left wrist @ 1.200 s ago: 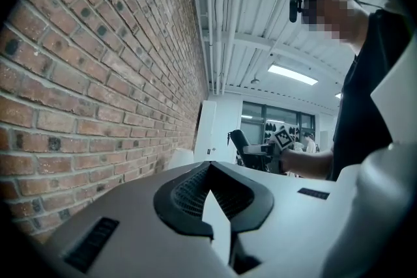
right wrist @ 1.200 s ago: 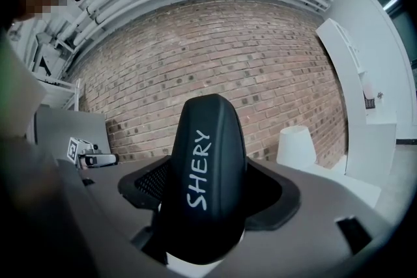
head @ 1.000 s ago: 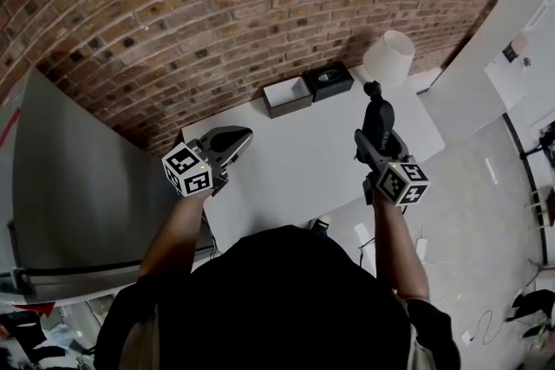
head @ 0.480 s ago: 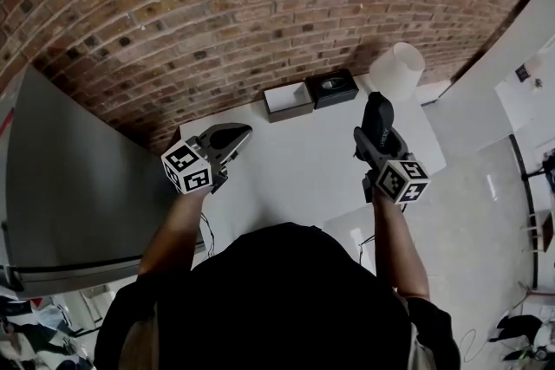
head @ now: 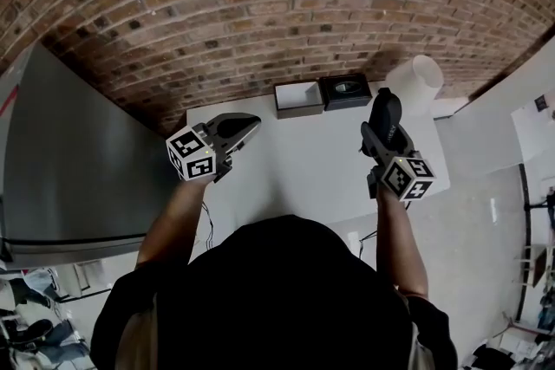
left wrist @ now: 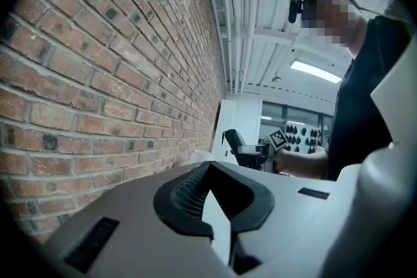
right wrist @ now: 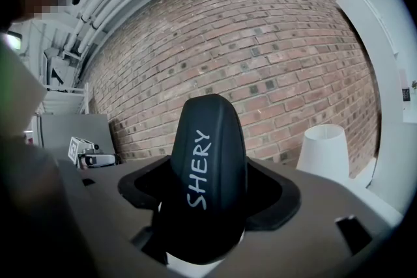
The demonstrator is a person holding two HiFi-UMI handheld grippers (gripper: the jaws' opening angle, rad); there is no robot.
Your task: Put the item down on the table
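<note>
This looks like a workspace in a converted industrial building, part office and part lab. A bare brick wall fills the top of the head view, with a plain white table pushed against it. On the table are two small open boxes and a white lampshade. A tall grey metal cabinet stands at the left edge and a bare concrete floor shows at the right. In the left gripper view, exposed white ceiling pipes run along the top, a strip light glows at right of centre, and a black office chair sits mid-frame before a glazed partition.
</note>
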